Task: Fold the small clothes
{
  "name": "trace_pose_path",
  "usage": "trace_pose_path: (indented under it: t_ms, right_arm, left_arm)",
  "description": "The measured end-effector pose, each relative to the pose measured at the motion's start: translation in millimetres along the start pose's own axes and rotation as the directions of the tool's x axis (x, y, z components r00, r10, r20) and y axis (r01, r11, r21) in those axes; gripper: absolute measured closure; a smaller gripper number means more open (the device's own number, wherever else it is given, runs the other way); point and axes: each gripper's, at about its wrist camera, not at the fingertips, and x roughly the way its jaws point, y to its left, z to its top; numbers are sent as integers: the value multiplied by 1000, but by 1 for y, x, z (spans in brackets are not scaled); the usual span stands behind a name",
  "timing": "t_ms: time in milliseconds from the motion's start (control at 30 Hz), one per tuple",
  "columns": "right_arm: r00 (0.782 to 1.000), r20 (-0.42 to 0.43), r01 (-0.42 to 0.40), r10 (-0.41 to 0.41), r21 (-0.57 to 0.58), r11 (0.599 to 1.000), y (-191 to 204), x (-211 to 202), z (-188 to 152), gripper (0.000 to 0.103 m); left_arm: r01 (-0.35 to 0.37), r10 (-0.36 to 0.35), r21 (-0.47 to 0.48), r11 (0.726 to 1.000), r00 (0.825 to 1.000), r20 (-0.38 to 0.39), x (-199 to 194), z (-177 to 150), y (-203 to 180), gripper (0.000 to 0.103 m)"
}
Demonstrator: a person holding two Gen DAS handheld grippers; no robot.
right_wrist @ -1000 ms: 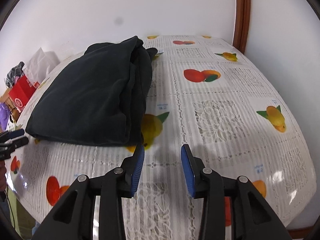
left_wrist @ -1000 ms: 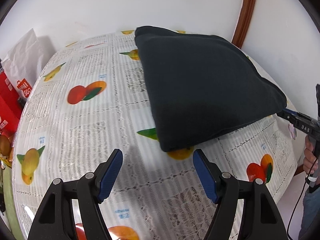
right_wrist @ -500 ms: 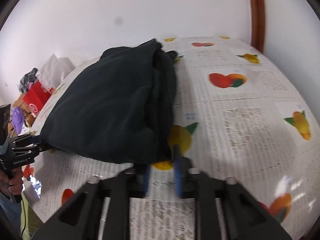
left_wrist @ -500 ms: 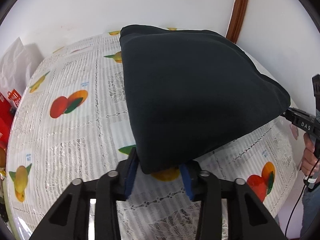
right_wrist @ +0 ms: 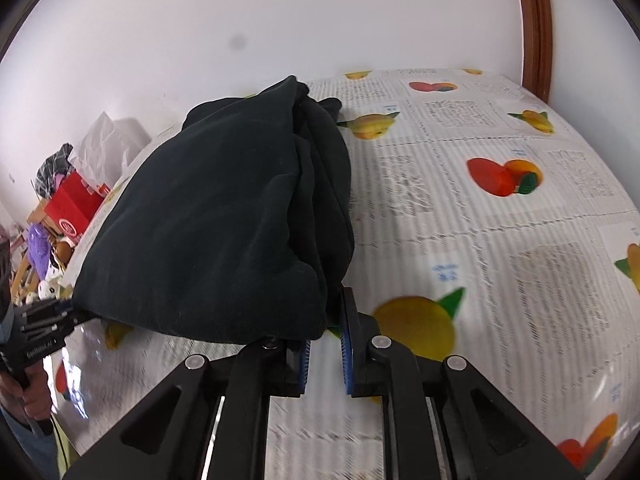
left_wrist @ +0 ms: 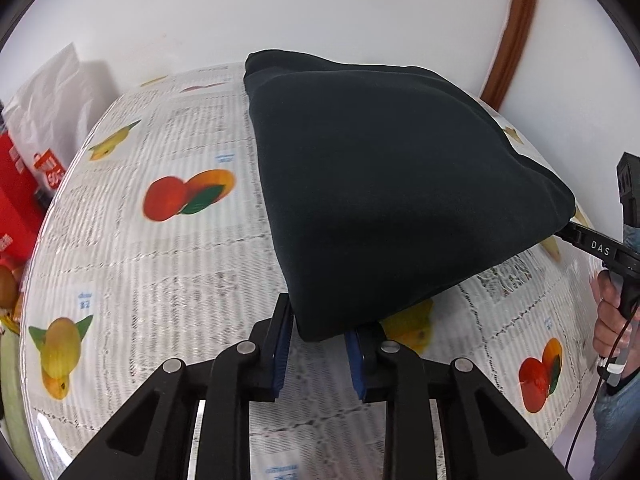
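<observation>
A dark, folded garment (left_wrist: 384, 184) lies on the table with the fruit-print cloth (left_wrist: 152, 264); its near edge is raised off the cloth. My left gripper (left_wrist: 318, 334) is shut on the garment's near corner. In the right wrist view the same garment (right_wrist: 224, 224) bulges up, and my right gripper (right_wrist: 324, 330) is shut on its other near corner. Each gripper shows in the other's view, at the garment's far corner: the right gripper (left_wrist: 568, 230) and the left gripper (right_wrist: 76, 312).
A white plastic bag (left_wrist: 56, 108) and red boxes (left_wrist: 16, 208) stand at the table's left end. A white wall runs behind the table, with a brown door frame (left_wrist: 508, 36) at the right. The fruit-print cloth (right_wrist: 500, 216) lies bare right of the garment.
Both grippers moved forward to the garment's near corners and closed on them. The garment's near edge has lifted off the cloth.
</observation>
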Motion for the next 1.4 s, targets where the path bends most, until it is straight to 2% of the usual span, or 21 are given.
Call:
trace_pose_path:
  t_ms: [100,333,400,467,533,600,833,967,1033,1100,1133,1200,1233,1300,1400]
  right_arm:
    - [1000,0,-22,22,-1,1000,-1,-8,2,87]
    - [993,93,-61,66,-54,997,-13,-65,-3,87]
    - [987,132,-87,94,-59,994,-7,-78,5,82]
    - [981,146,-120,128,-60,991,0,-80,13,71]
    - [981,146,-122,131,-69,990,8,-71,24,70]
    - [987,132,-88,97,-76,993,16,-52,32,70]
    - [998,55,-32,35,-45,998,25,3,49,71]
    - [998,54,-20,22,-47,999,33,19,56,71]
    - [999,44,-9,10,-38,999,35,28,60,75]
    - [998,47,-26,28,-46,999,37,30,62,93]
    - [998,64,-24,28,-64,998,39,27,63,95]
    - [991,122,-44,56,-94,995,38,13,66,97]
    - [982,165,-81,91,-68,994,30,3,67,97]
    - [970,185,-155,155,-15,988,17,-2,70,97]
    - [989,127,-76,80,-31,997,19,16,69,97]
  left_arm:
    - [12,-12,-22,1000,1000,-4,-2,-1,6,79]
    - [11,-11,-18,1000,1000,20,2,-7,6,79]
    - [14,-14,-22,1000,1000,25,3,-8,6,78]
    - [13,-12,-25,1000,1000,27,3,-9,5,77]
    - [-2,2,-19,1000,1000,30,4,-7,5,73]
    - [-21,22,-7,1000,999,34,2,-8,5,69]
    - [-14,14,-4,1000,999,45,-1,-12,9,69]
    - [-17,16,16,1000,999,49,5,-6,0,69]
    - [-22,20,21,1000,998,51,7,-3,-3,71]
    - [-49,48,14,999,997,62,8,-1,-5,79]
    - [-57,56,3,998,996,65,8,-2,-4,82]
    - [-42,44,-24,999,997,65,7,-3,-2,86]
    - [-33,35,-36,999,997,63,7,-3,0,87]
    - [-27,31,-51,998,997,65,6,-3,0,88]
    - [-66,67,-11,998,995,76,8,-6,-7,88]
